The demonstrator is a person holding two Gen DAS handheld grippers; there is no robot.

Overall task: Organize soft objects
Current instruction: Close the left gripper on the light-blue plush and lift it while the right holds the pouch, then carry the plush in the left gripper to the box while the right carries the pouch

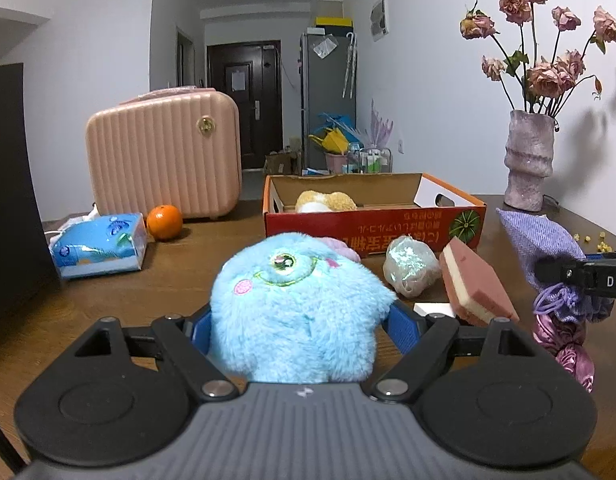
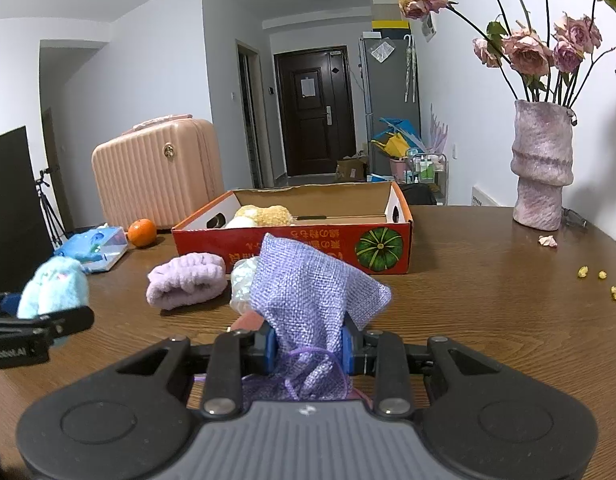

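A home: hallway door, fridge, vase of roses.

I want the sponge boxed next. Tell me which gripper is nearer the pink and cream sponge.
Right. The right gripper, shut on the purple mesh pouch, sits right beside the sponge. The left gripper, holding the blue plush toy, is further to the sponge's left.

Blue plush toy, lilac pouch
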